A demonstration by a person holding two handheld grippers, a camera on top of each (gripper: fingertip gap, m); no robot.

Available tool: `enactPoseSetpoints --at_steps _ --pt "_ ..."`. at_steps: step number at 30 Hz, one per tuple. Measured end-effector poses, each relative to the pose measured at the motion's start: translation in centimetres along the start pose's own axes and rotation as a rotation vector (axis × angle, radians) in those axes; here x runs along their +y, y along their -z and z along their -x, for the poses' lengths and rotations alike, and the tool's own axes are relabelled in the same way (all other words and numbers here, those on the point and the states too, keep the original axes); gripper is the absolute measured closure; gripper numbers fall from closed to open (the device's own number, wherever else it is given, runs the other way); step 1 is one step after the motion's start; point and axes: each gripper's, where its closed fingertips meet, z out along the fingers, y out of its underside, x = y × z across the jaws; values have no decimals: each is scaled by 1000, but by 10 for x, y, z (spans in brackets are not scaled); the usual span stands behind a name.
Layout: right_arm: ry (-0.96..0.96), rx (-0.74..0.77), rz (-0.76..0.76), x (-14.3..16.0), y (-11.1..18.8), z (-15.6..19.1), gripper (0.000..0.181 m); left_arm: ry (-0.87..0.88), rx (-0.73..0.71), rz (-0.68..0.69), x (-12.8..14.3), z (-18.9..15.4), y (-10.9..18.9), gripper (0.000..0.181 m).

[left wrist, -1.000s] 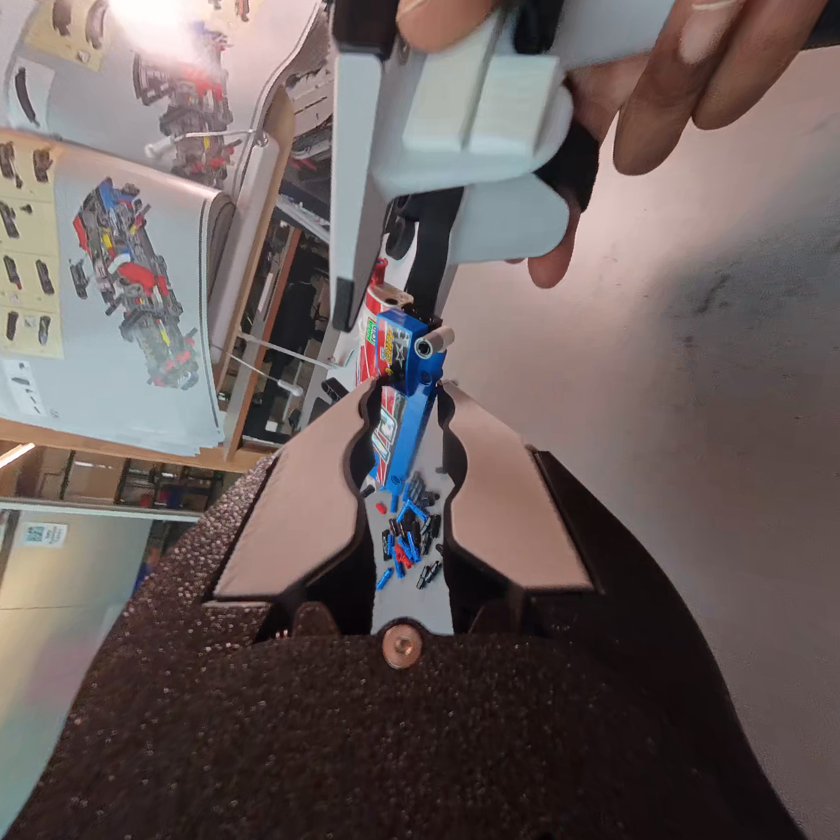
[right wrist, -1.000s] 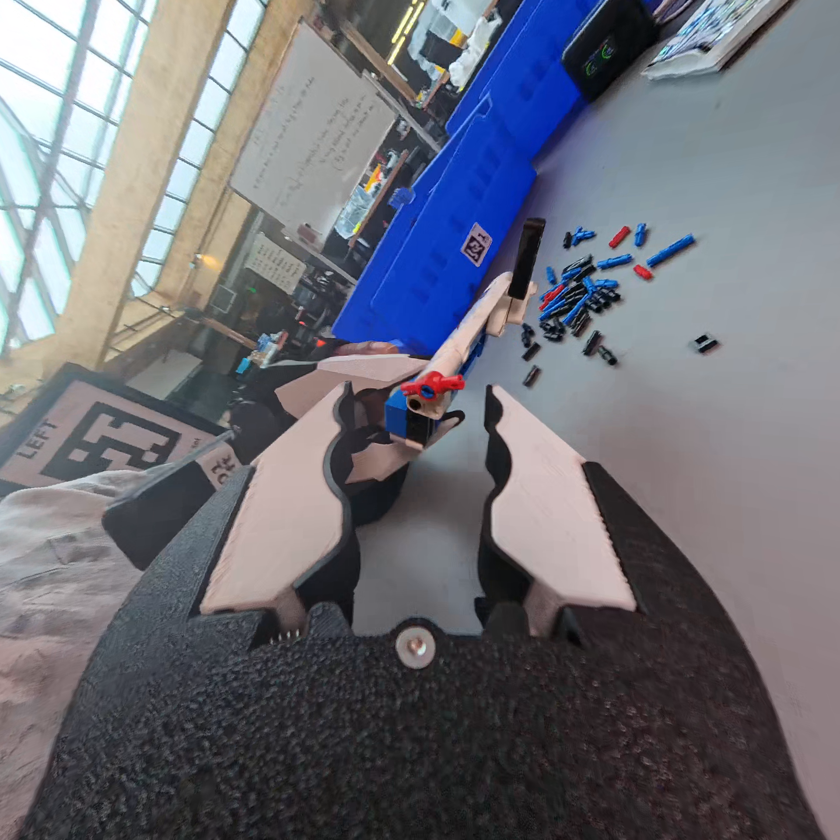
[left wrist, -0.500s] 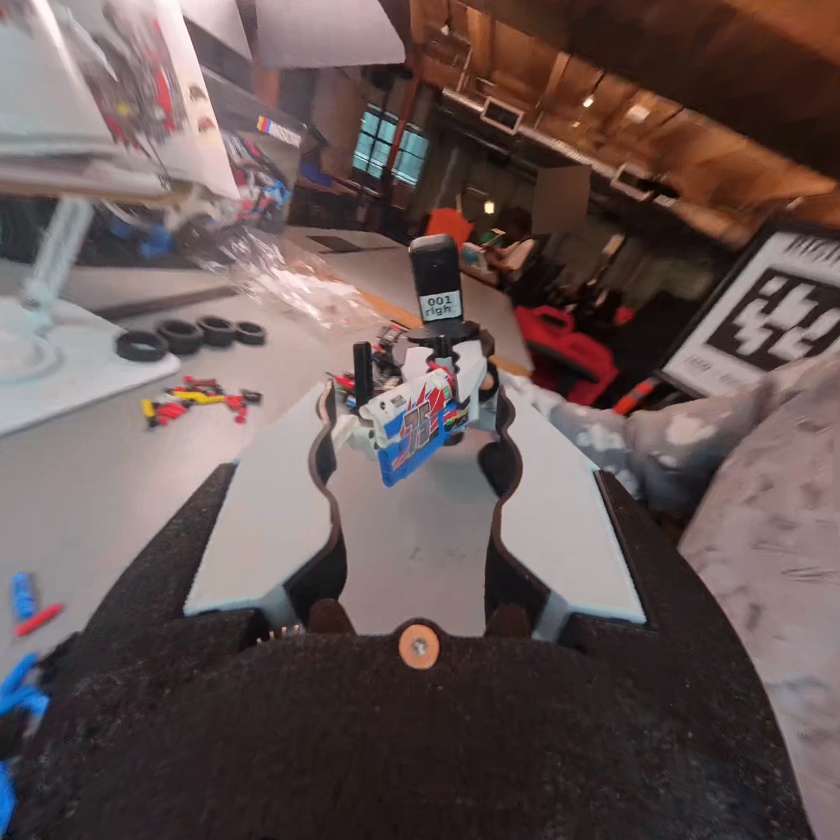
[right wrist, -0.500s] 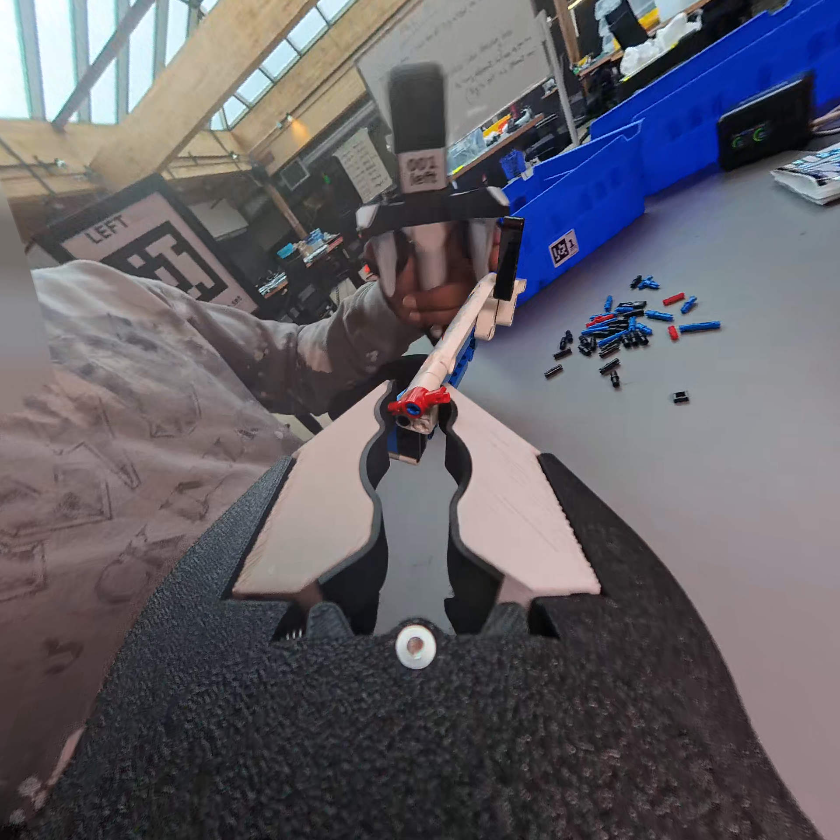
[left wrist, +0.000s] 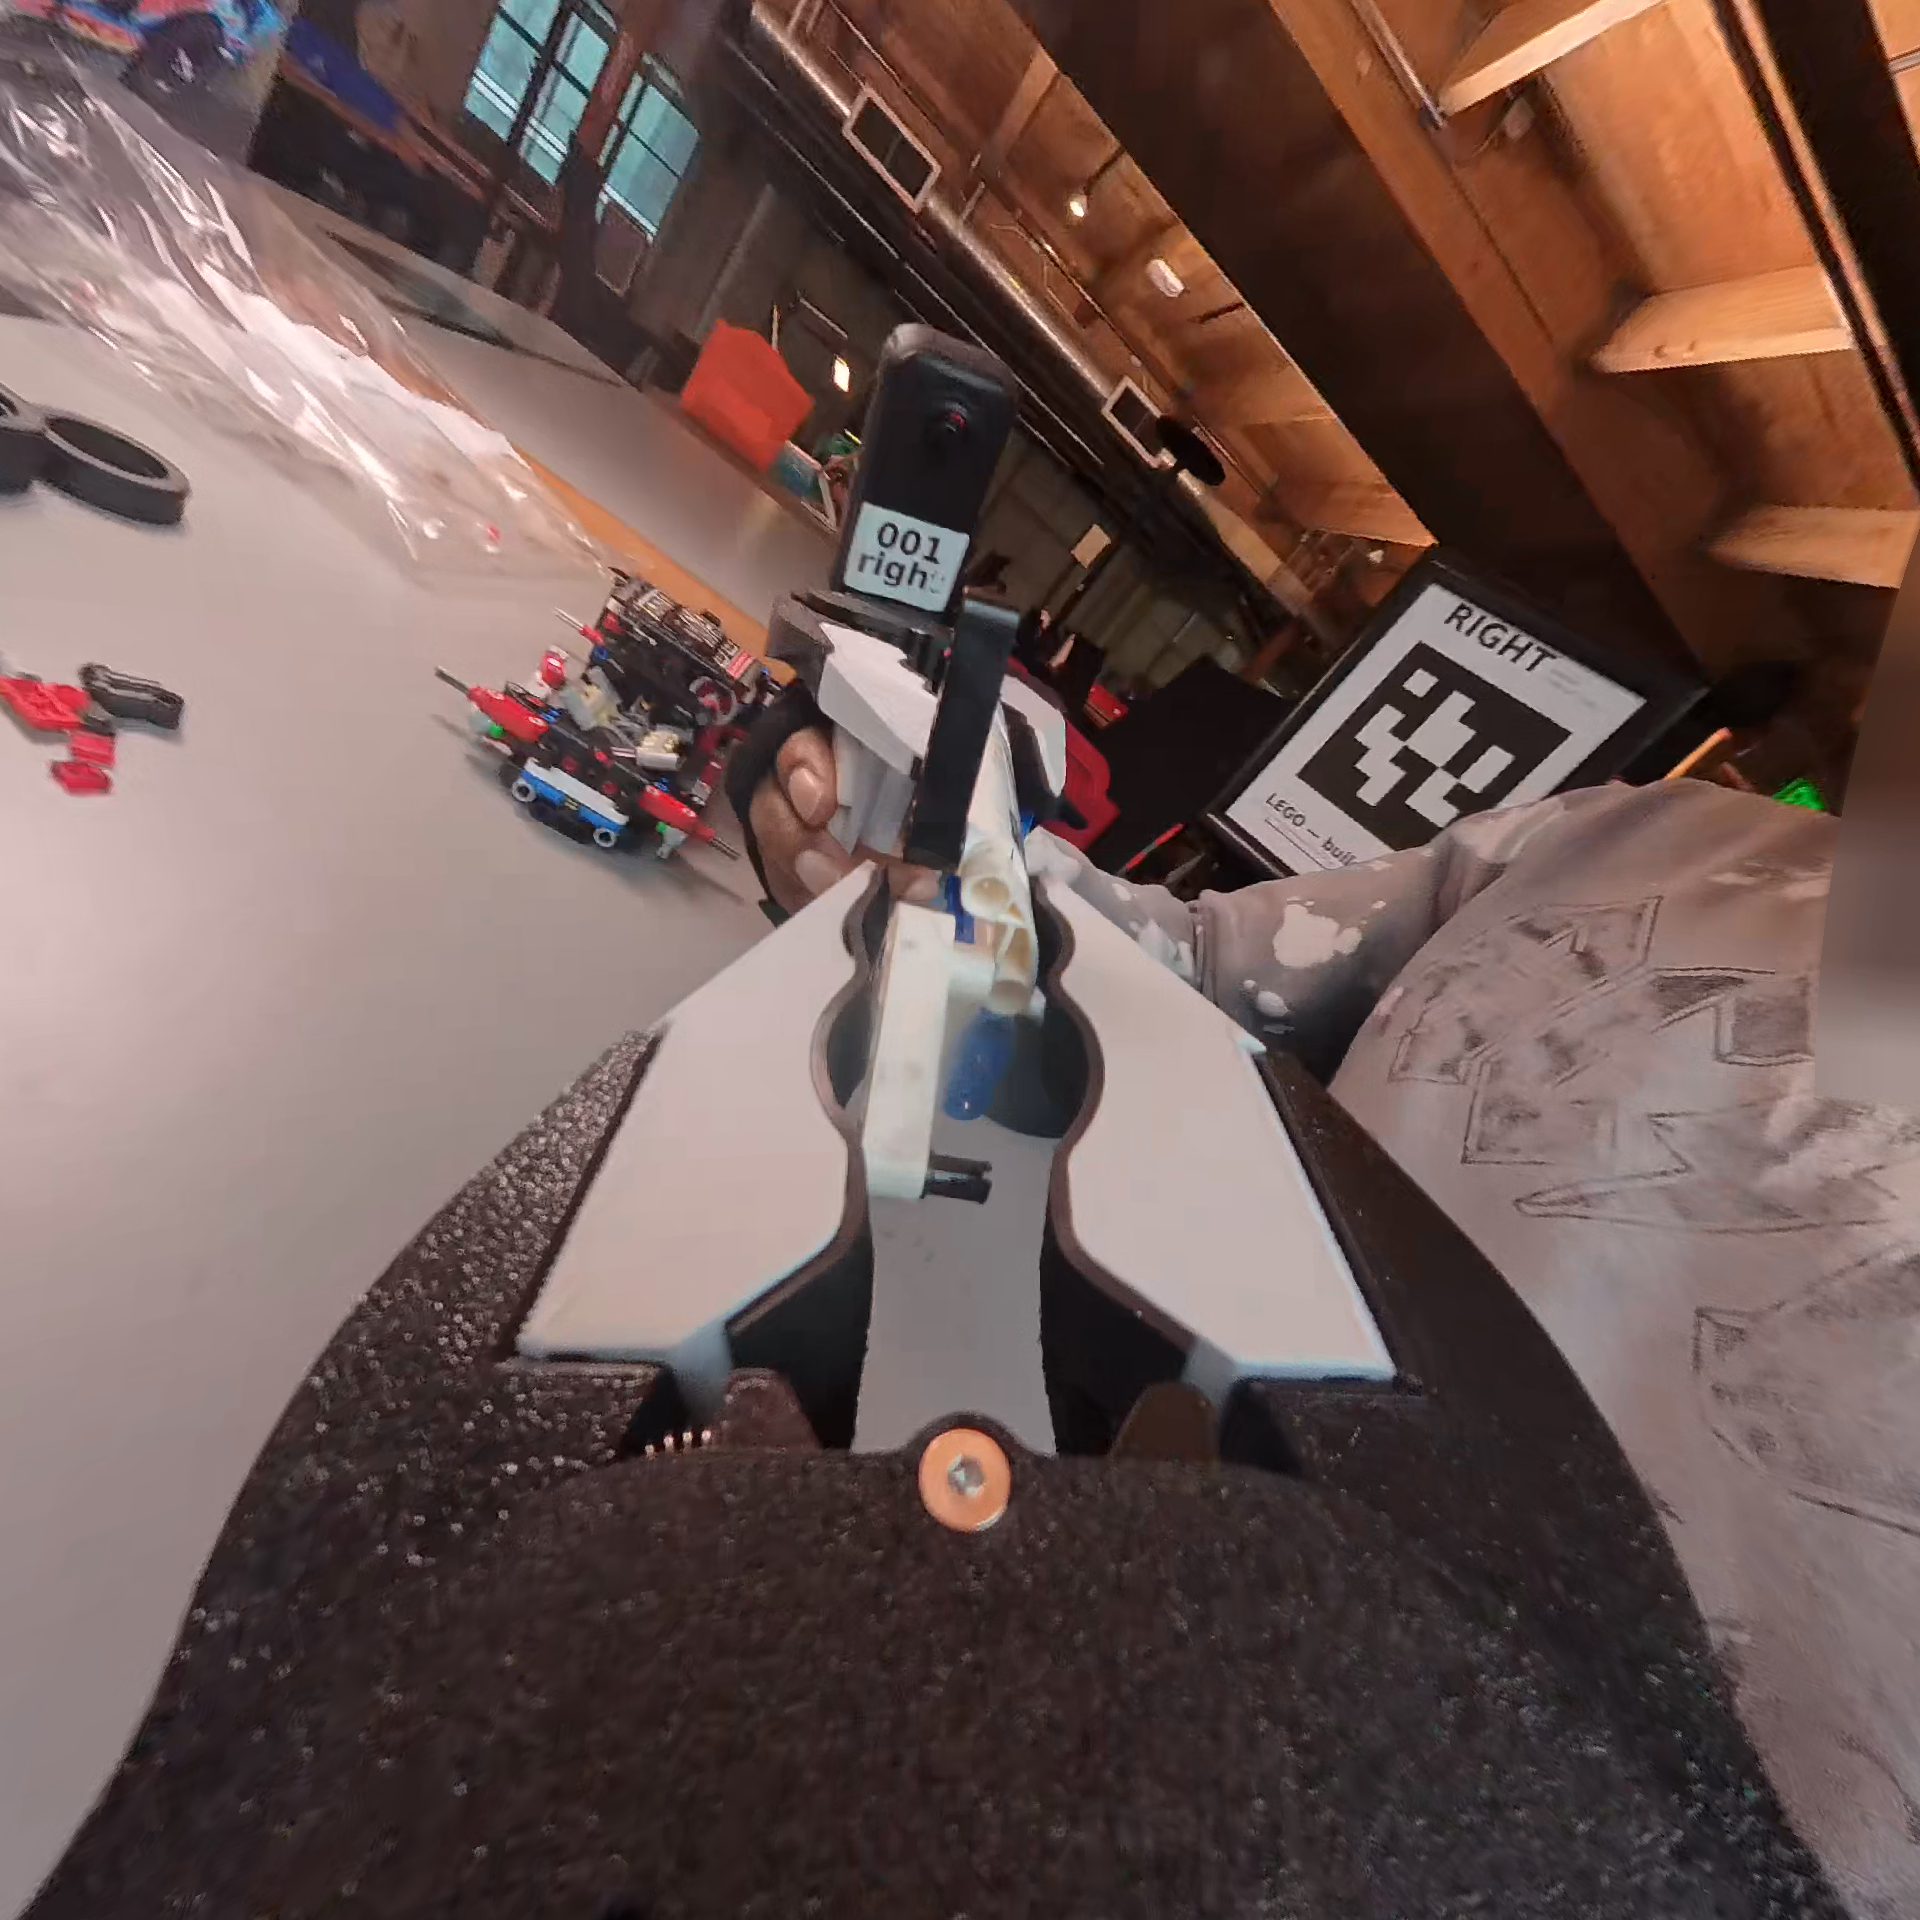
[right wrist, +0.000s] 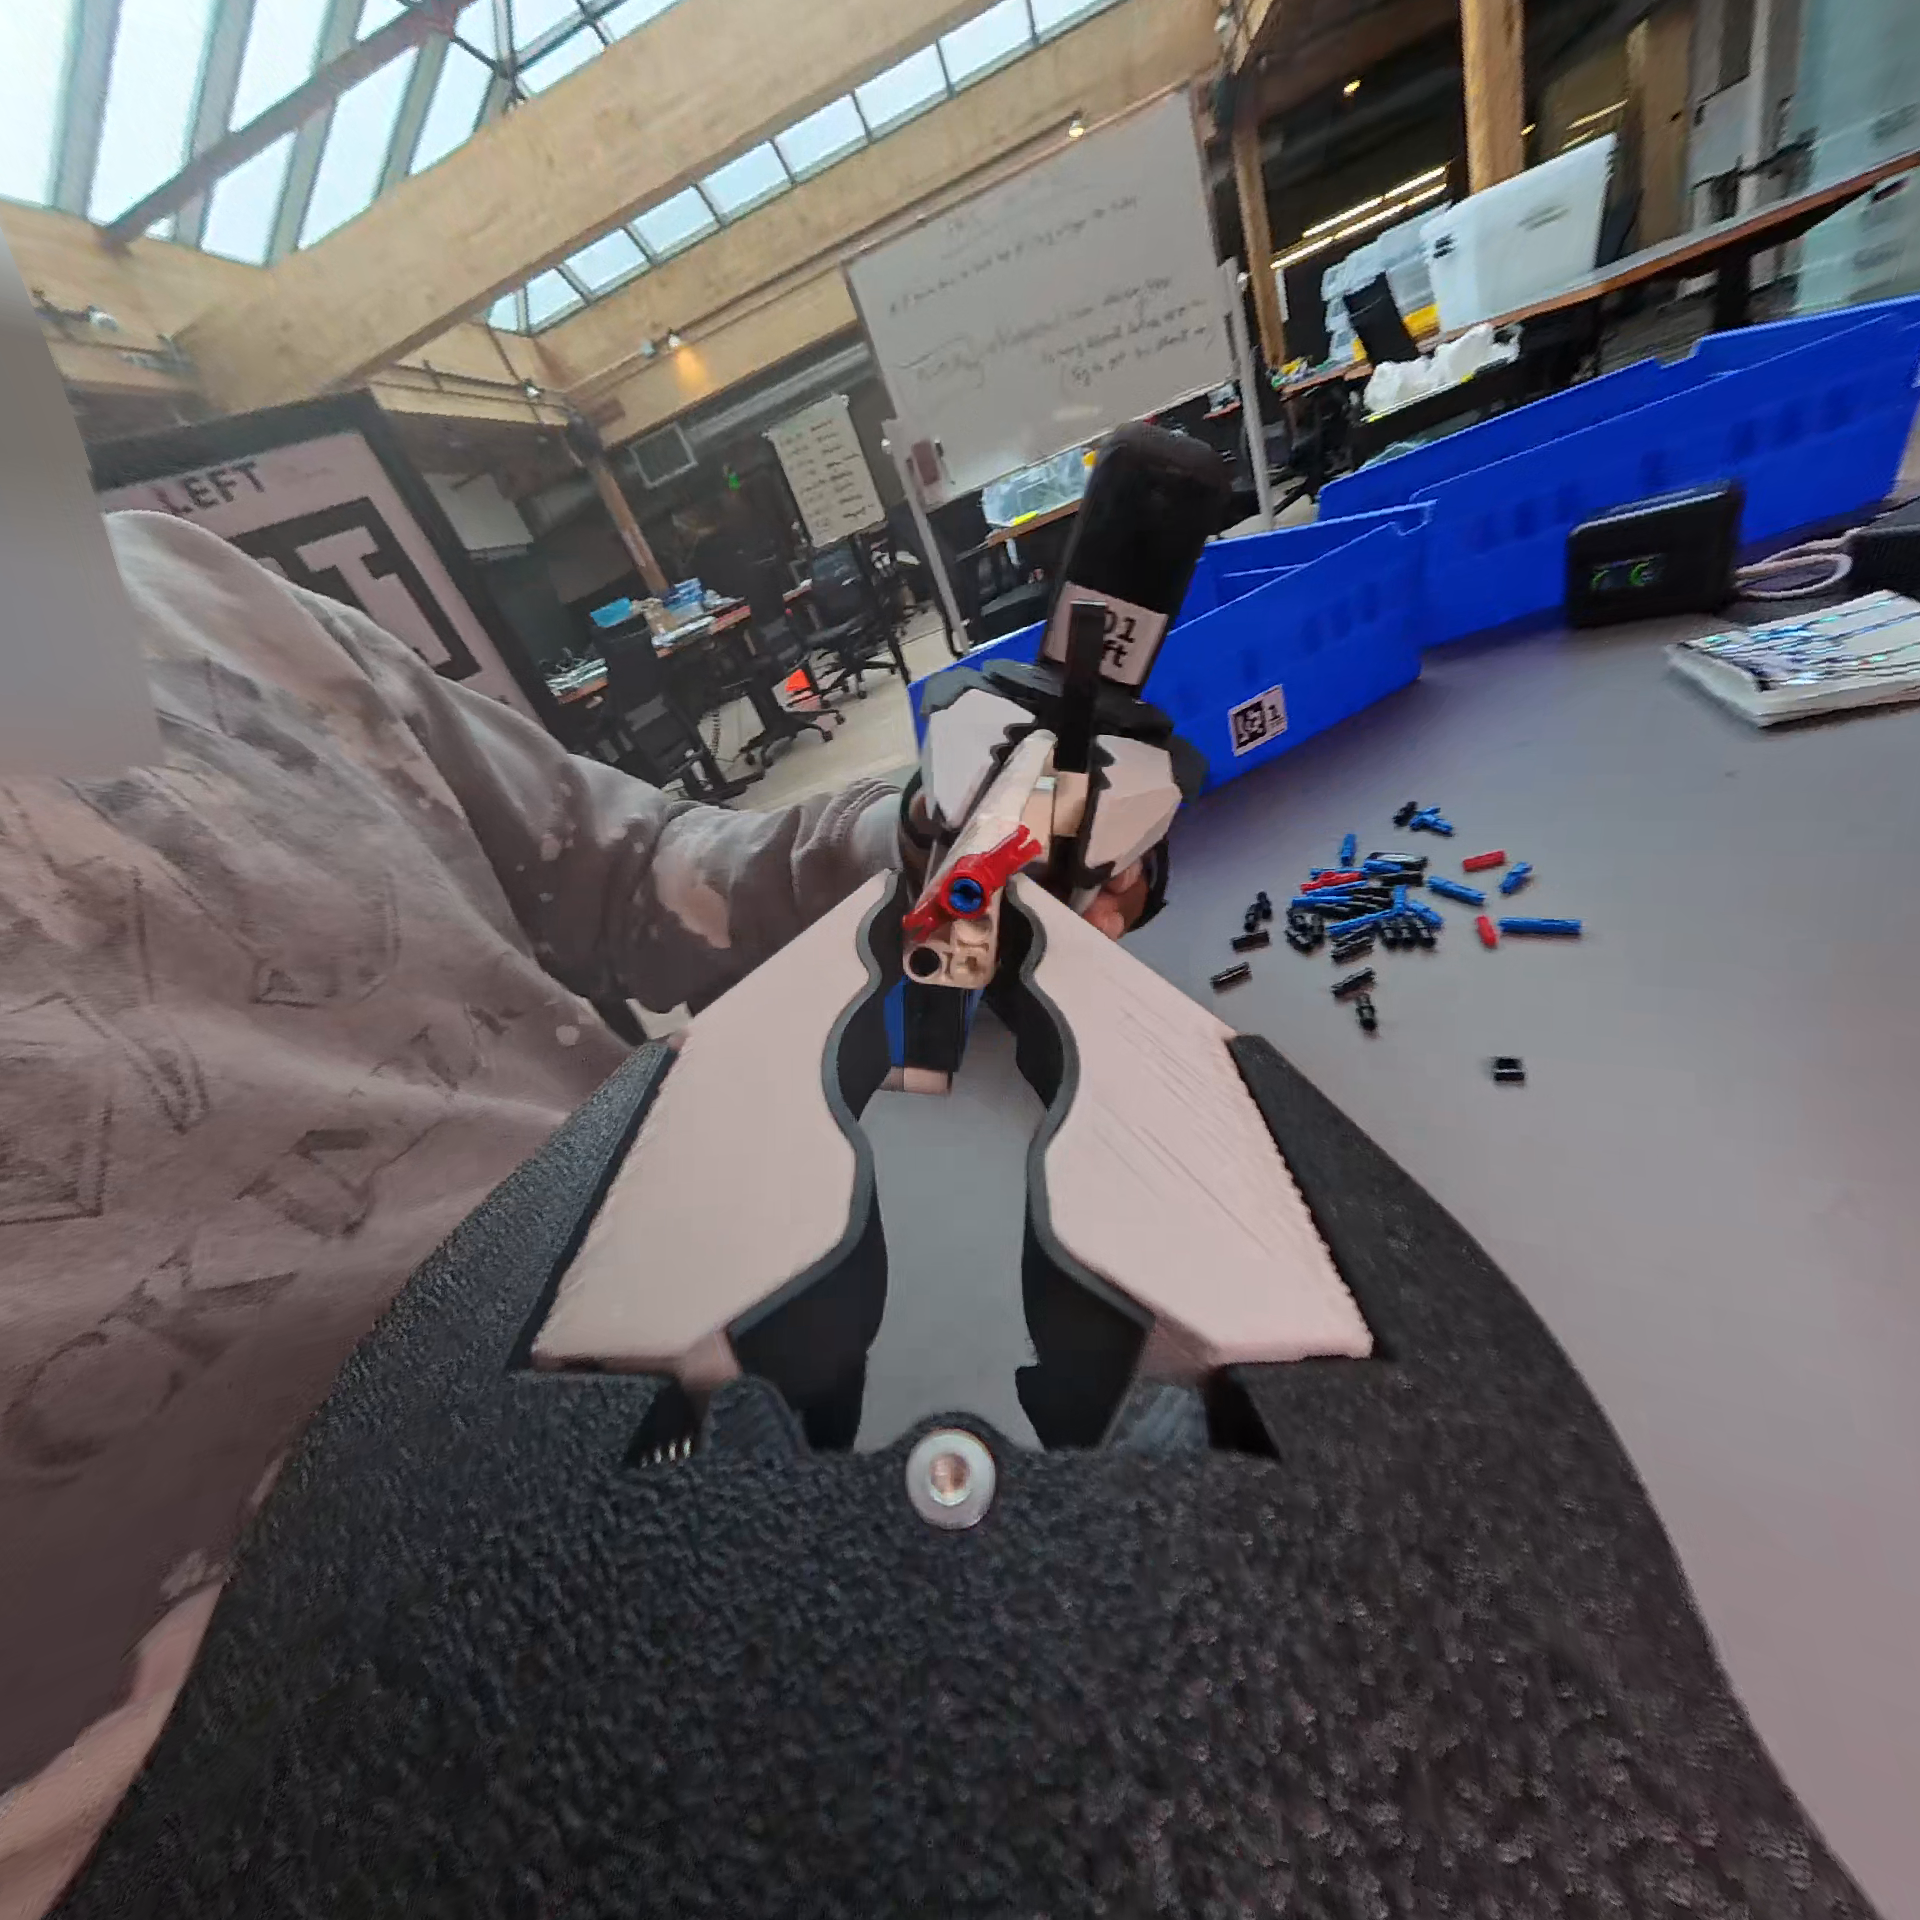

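Note:
A long white and blue brick assembly (left wrist: 914, 1049) hangs in the air between my two grippers, above the grey table (left wrist: 312, 987). My left gripper (left wrist: 958, 909) is shut on its white panel end, where a black pin sticks out. A black beam (left wrist: 956, 748) stands up from its far part. My right gripper (right wrist: 961, 920) is shut on the other end, where a red piece with a blue pin (right wrist: 966, 894) sits on a tan beam. Each gripper shows farther off in the other's view, held by a hand: the right one (left wrist: 914, 717), the left one (right wrist: 1049, 790).
A partly built toy car (left wrist: 613, 727), black tyres (left wrist: 104, 478), red pieces (left wrist: 62, 717) and clear plastic bags (left wrist: 260, 343) lie on the left. A heap of blue, black and red pins (right wrist: 1371, 914), blue bins (right wrist: 1558, 561) and a booklet (right wrist: 1808, 665) are on the right. A person's sleeve (right wrist: 416, 831) is close. Left and right tips are no more than a few centimetres apart.
The right gripper, open a second ago, closed on the assembly's end. The left gripper swung upright, let go and opened, then closed on it again. Both now hold it.

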Motion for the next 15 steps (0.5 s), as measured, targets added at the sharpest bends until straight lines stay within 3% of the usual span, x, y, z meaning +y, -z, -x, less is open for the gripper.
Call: enactPoseSetpoints --at_steps 3,6,9,12,15 --pt "50 91 -18 0 0 -14 165 -148 -83 18 -3 5 6 158" --pt "7 117 -52 -7 6 -20 142 -357 -183 47 -4 5 14 158" --pt "43 133 -20 -3 9 -20 144 -564 -219 115 0 -3 17 157" --pt "60 103 41 8 5 -15 166 -537 -201 69 -7 -8 19 156" --pt "37 91 42 11 3 -16 166 -504 -178 55 -8 -8 23 157"
